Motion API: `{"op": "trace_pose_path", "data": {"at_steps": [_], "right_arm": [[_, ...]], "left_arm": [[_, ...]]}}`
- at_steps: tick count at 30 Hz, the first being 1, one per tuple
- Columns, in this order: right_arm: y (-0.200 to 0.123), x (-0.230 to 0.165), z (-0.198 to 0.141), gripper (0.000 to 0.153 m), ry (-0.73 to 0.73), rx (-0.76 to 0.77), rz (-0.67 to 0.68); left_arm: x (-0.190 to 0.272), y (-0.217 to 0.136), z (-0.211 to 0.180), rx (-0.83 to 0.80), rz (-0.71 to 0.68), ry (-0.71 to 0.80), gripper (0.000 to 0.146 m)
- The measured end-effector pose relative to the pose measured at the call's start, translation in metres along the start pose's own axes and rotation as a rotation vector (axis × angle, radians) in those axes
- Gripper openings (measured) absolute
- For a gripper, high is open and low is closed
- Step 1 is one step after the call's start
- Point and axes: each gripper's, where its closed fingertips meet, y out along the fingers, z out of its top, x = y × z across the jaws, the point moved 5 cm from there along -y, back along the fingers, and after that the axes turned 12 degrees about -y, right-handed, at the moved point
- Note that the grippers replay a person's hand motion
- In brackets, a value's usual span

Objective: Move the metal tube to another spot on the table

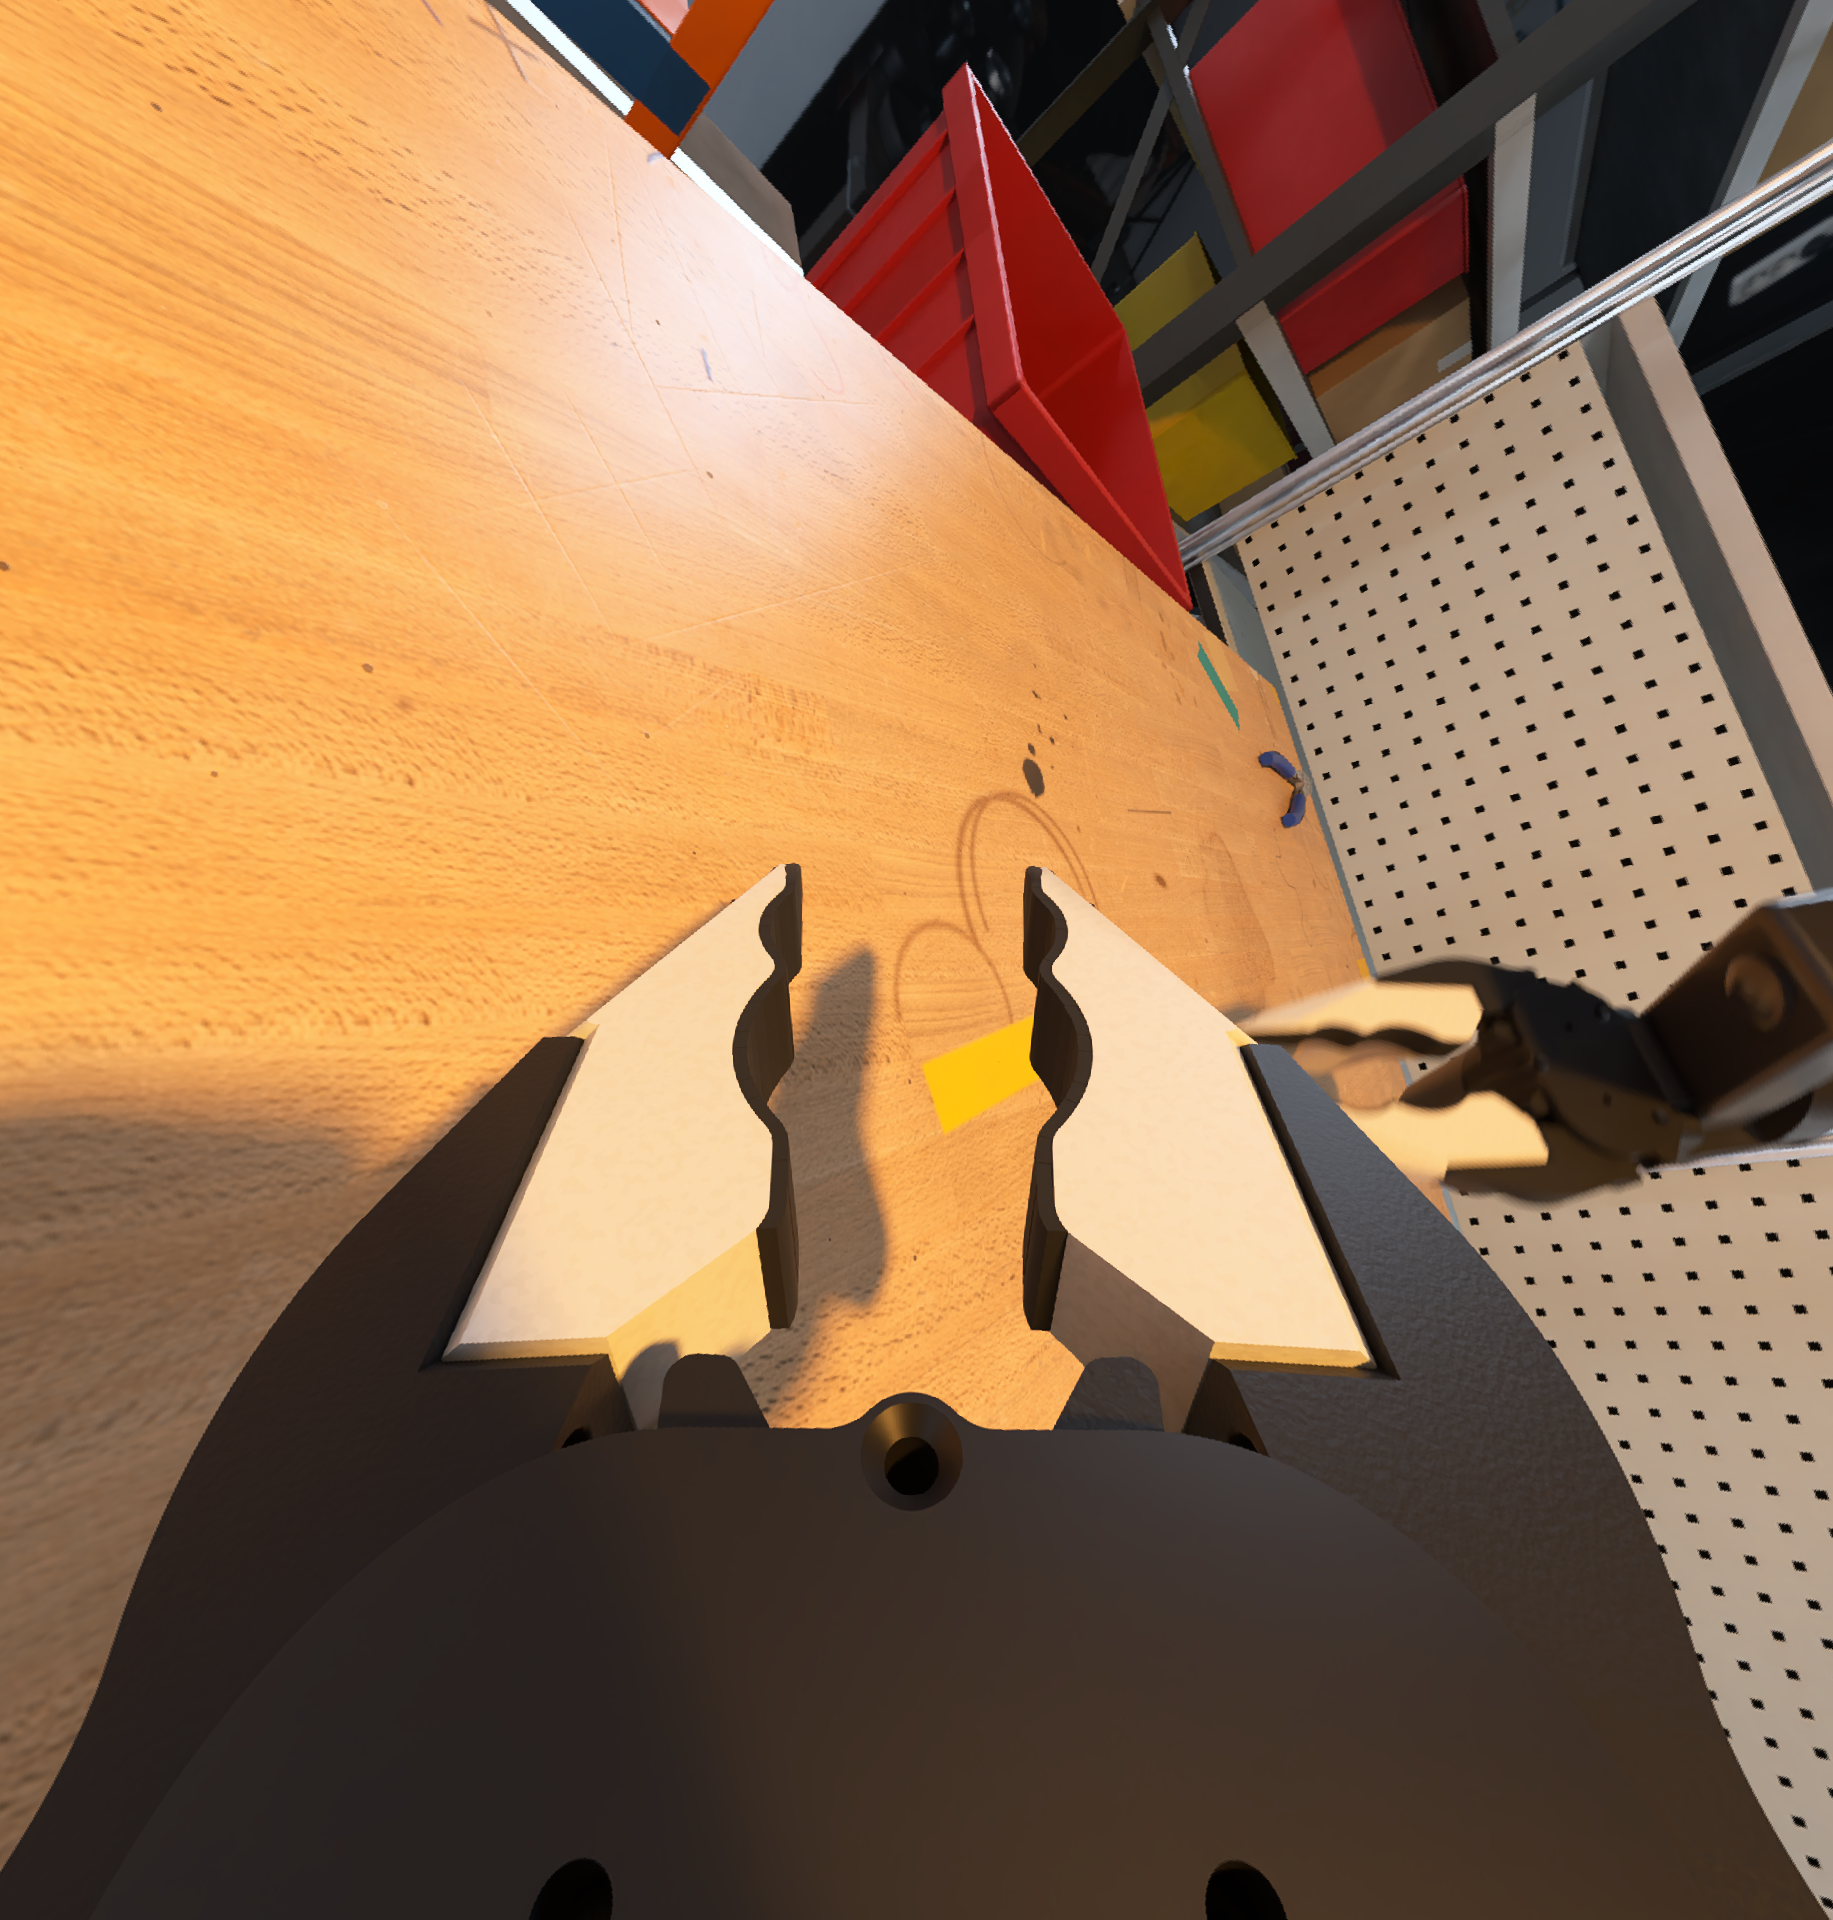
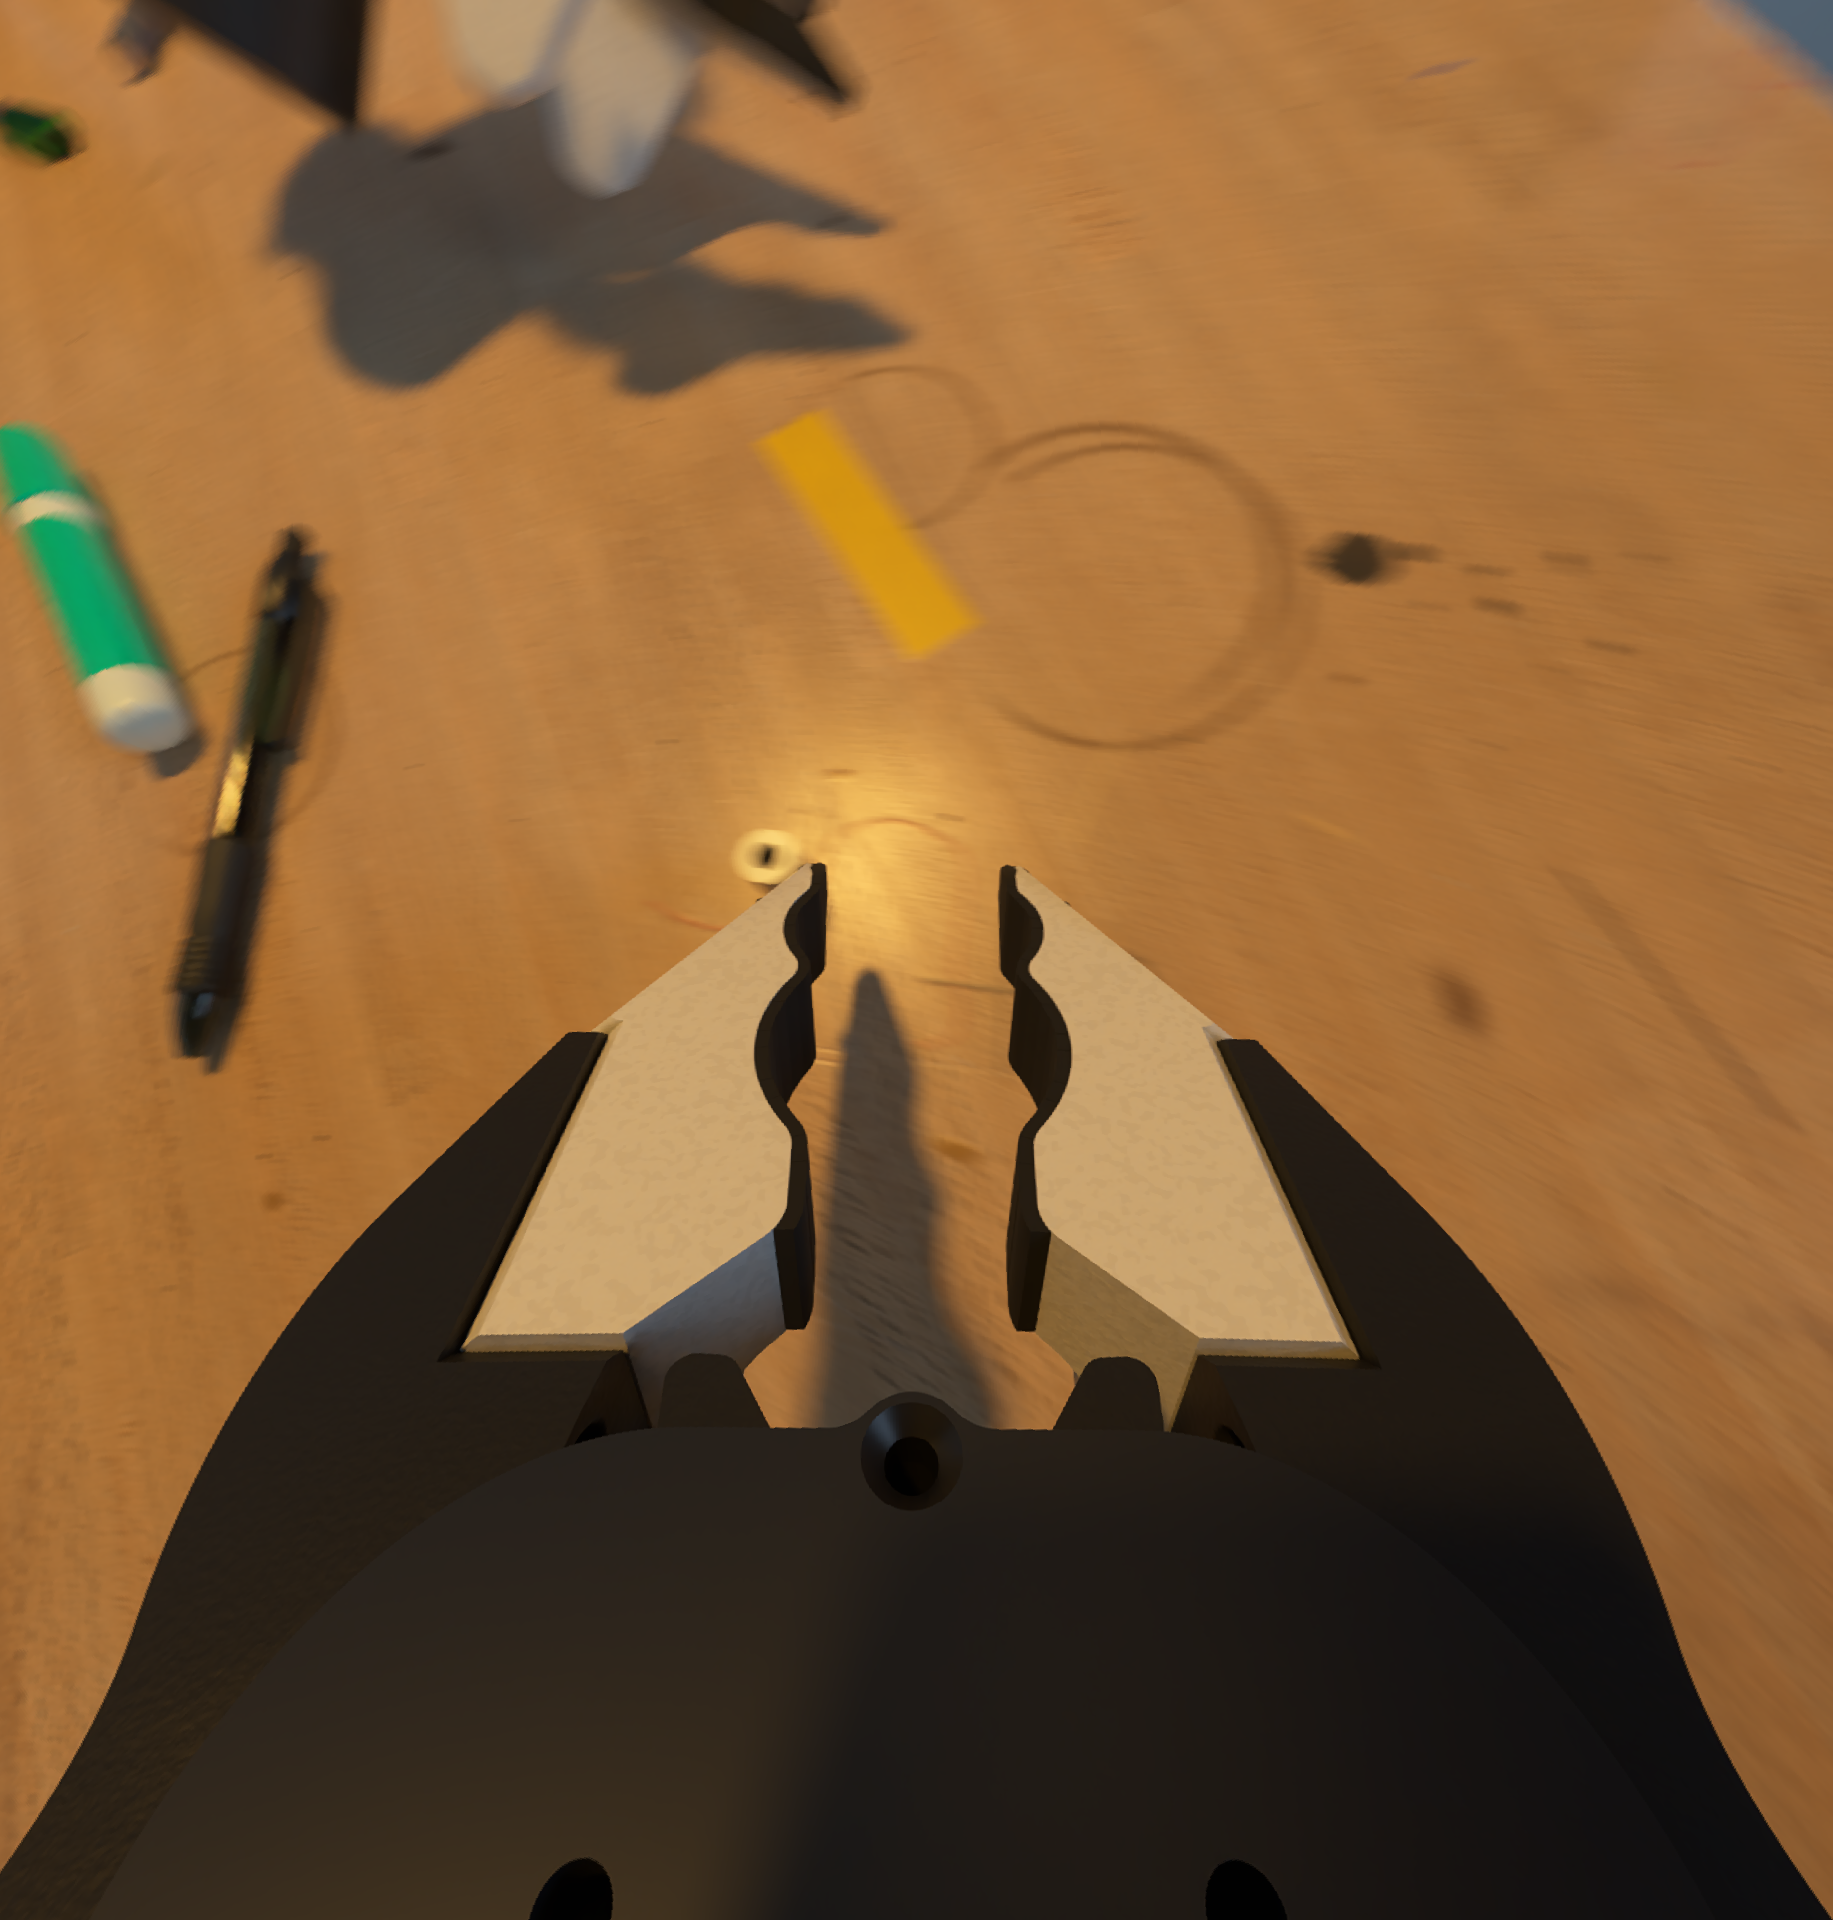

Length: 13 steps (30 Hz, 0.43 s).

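A small pale metal ring shape [image 2: 766, 854] stands on the wooden table [image 2: 1411, 935] just past the left fingertip of my right gripper [image 2: 912, 878]; it may be the metal tube seen end on. My right gripper is open and empty, low over the table. It also shows in the left wrist view [image 1: 1338, 1081], at the right by the pegboard. My left gripper [image 1: 912, 883] is open and empty above the table, with a strip of yellow tape [image 1: 979, 1070] seen between its fingers. The left gripper shows blurred at the top of the right wrist view [image 2: 600, 94].
A green marker [image 2: 86, 587] and a black pen [image 2: 242, 800] lie at the left, with a small green thing [image 2: 31, 132] farther off. The yellow tape [image 2: 865, 532] lies ahead. Red bins [image 1: 1037, 343] stand beyond the table edge. A white pegboard [image 1: 1566, 727] and a small blue piece [image 1: 1286, 788] are at the right.
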Motion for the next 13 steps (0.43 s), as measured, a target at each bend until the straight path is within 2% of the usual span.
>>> {"op": "trace_pose_path", "data": {"at_steps": [4, 6, 9, 13], "right_arm": [[-0.046, 0.080, -0.021, 0.044, 0.102, -0.065, -0.242], [-0.056, 0.113, -0.034, 0.045, 0.112, -0.109, -0.342], [-0.050, 0.138, -0.047, 0.043, 0.167, -0.144, -0.324], [-0.040, 0.147, -0.054, 0.044, 0.151, -0.184, -0.326]], "left_arm": [[0.001, 0.000, -0.001, -0.002, -0.006, -0.005, 0.043], [0.002, 0.001, -0.001, -0.004, -0.008, 0.002, 0.043], [0.003, 0.000, -0.001, -0.003, -0.007, 0.012, 0.043], [0.002, -0.003, 0.000, 0.009, -0.009, 0.002, 0.043]]}}
